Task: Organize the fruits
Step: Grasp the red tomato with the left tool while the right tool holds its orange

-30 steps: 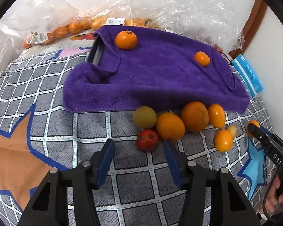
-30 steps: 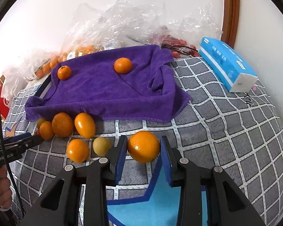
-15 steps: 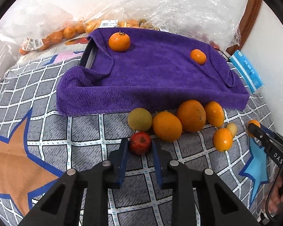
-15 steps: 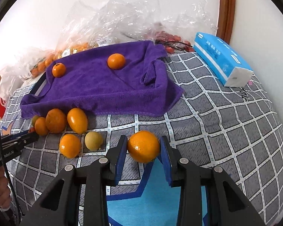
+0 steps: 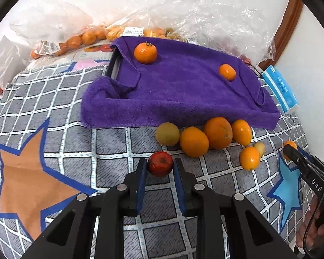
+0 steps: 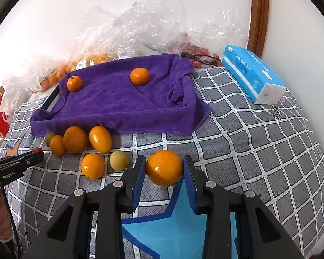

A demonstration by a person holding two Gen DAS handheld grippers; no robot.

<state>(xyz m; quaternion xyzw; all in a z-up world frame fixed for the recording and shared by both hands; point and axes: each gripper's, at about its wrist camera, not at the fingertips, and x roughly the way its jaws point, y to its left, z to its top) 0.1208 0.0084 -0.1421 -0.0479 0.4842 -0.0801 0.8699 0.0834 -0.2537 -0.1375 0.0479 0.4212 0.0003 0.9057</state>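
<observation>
A blue tissue pack (image 6: 253, 76) lies on the checked cloth (image 6: 259, 142).

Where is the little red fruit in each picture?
Left wrist view: the red fruit sits low in the middle, gripped between the jaws of the left gripper.
Right wrist view: only a sliver of it peeks out at the far left edge, at the tip of that gripper.
Shared landmark: the purple towel behind the loose fruit.

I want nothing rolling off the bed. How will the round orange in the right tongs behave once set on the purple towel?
The round orange looks smooth, so it probably rolls easily. The purple towel looks plush and slightly sunken, likely cradling it.
</observation>
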